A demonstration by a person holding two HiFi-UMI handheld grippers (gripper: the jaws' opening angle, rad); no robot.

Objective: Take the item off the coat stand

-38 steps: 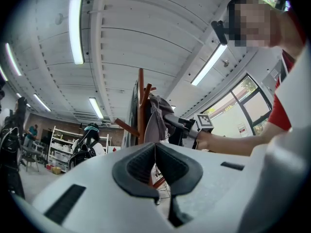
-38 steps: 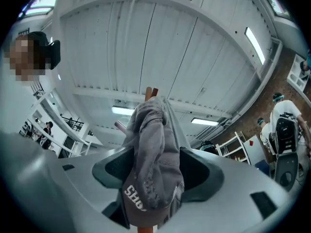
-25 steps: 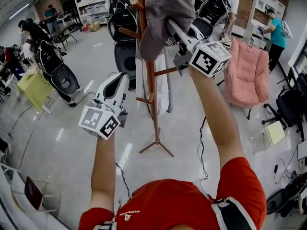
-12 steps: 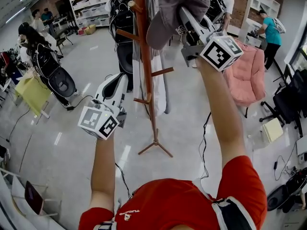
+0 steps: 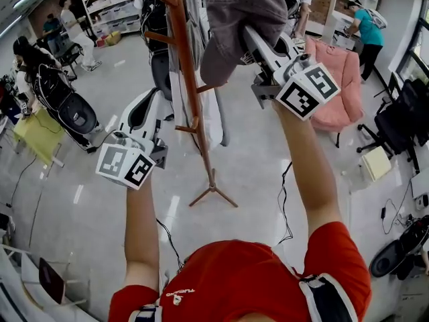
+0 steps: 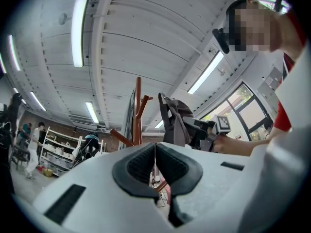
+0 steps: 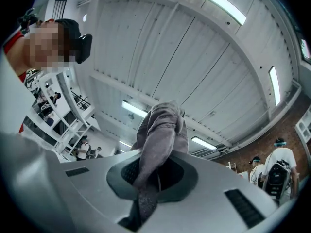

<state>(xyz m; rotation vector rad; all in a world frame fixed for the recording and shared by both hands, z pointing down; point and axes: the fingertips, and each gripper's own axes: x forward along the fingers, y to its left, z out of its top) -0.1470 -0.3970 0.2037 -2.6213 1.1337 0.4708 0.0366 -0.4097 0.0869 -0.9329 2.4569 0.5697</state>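
The right gripper [image 5: 249, 40] pinches the grey cloth [image 5: 234, 12] beside the coat stand [image 5: 188, 92]. It may be hooked higher up, so lift it clear next. The left gripper [image 5: 143, 110] is closed, empty.

brown wooden coat stand [image 5: 192, 106] blocks the middle, slanted pegs poking out both sides; grey fabric garment [image 5: 234, 19] crowds its top right, long pale cloth [image 5: 213, 113] hangs beside the pole; glossy grey floor [image 5: 258, 159] lies open rightward to the pink padded armchair [image 5: 338, 86].

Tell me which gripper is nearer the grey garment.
Right. The right gripper is shut on the grey garment; the left gripper hangs lower, left of the coat stand, touching nothing.
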